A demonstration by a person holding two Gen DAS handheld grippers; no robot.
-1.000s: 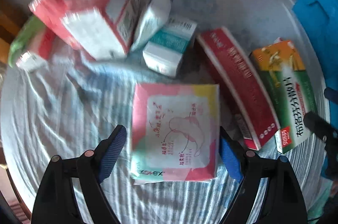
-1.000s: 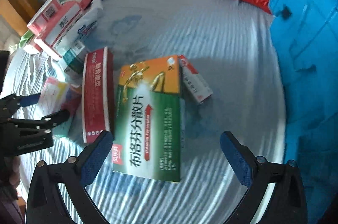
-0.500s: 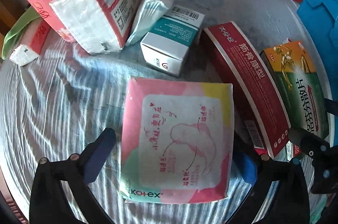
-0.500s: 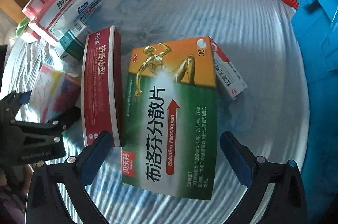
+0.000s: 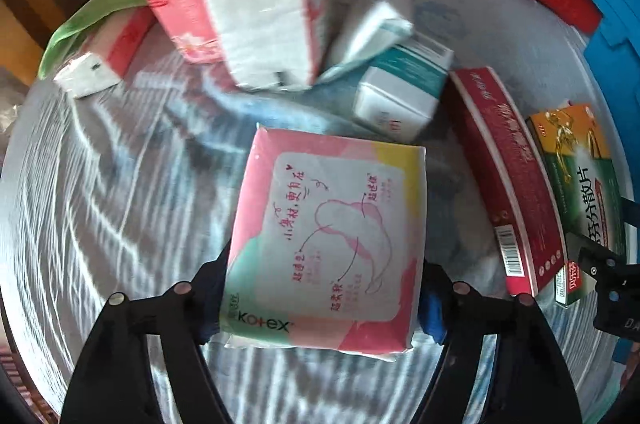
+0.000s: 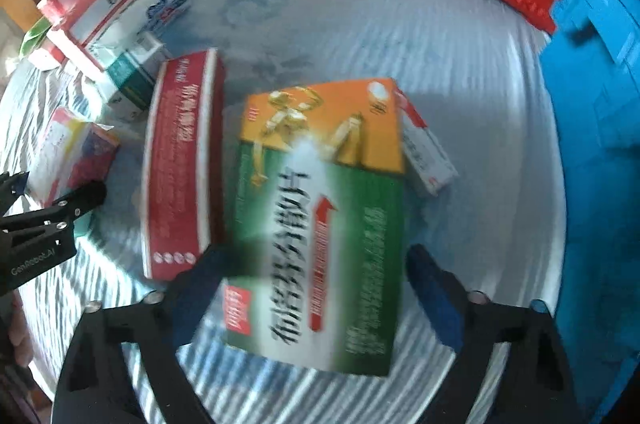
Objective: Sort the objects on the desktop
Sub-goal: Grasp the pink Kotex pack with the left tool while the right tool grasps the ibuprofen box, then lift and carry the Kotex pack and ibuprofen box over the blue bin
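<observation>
Left gripper point(image 5: 322, 304) is clamped across the soft pink Kotex pad pack point(image 5: 326, 244) at lower centre; right gripper point(image 6: 316, 298) is pressed against the green-and-orange medicine box point(image 6: 320, 224), gripped widthwise for lifting, apparently.

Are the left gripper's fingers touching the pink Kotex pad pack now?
Touching. The left wrist view shows the left gripper straddling the pink Kotex pad pack, and both blue-padded fingers meet the soft pack's side edges with no striped cloth showing between.
</observation>
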